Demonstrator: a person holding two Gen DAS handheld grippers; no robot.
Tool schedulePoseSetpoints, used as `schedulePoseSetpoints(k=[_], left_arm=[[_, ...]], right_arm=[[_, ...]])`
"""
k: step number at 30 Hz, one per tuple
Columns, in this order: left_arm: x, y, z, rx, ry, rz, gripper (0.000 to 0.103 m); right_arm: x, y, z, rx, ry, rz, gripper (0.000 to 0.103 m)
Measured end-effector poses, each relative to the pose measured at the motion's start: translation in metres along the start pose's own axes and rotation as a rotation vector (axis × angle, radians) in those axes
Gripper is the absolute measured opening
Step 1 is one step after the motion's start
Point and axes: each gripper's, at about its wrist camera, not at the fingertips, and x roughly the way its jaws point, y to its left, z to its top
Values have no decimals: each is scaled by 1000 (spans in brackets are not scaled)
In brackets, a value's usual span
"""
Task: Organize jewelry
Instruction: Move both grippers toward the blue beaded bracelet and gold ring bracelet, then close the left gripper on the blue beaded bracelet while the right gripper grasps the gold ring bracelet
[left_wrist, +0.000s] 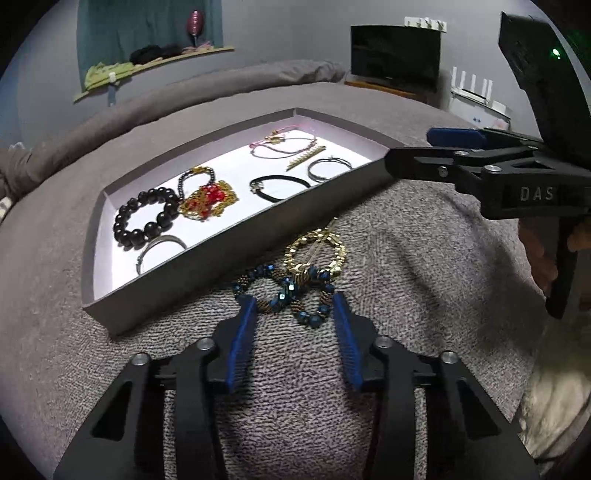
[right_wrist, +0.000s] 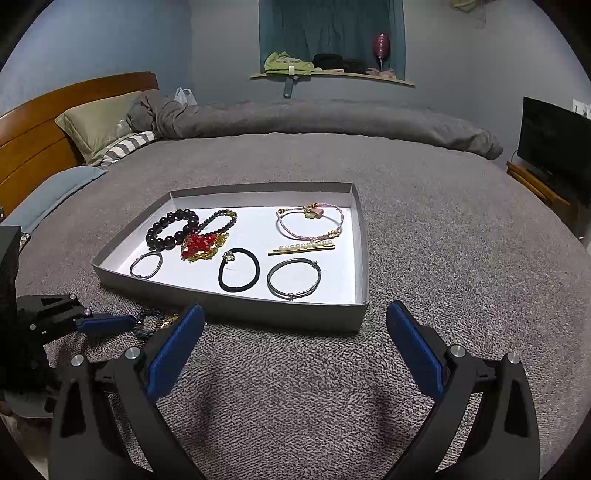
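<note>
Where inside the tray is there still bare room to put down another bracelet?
In the tray, bare floor lies between the pink cord bracelet and the red-and-gold piece, and at the far left corner. The left end is crowded.

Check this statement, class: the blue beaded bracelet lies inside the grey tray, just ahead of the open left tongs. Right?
Wrong on one point: the blue beaded bracelet lies outside the grey tray, on the blanket, just ahead of the open left tongs. The left wrist view shows it.

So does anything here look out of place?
Yes: a blue beaded bracelet and gold chain lie tangled on the blanket, outside the tray holding everything else.
</note>
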Motion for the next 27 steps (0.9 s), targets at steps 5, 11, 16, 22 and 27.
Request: schedulePoseSetpoints(k=[5, 11, 16, 22, 27], left_arm=[[-5, -3, 0, 10, 4, -28, 20], [-4, 0, 1, -19, 6, -46, 19], [5, -5, 0, -1, 13, -26, 20], [-7, 0, 0, 19, 22, -1, 11], [-29, 16, 3, -6, -27, 49, 7]], right_arm=[[1, 1, -1, -9, 6, 1, 97], [2, 3, -1, -14, 10, 4, 97], [7, 9, -4, -37, 32, 16, 97], [11, 19, -8, -85, 63, 71, 94], [16, 37, -15, -142, 100, 129, 73]])
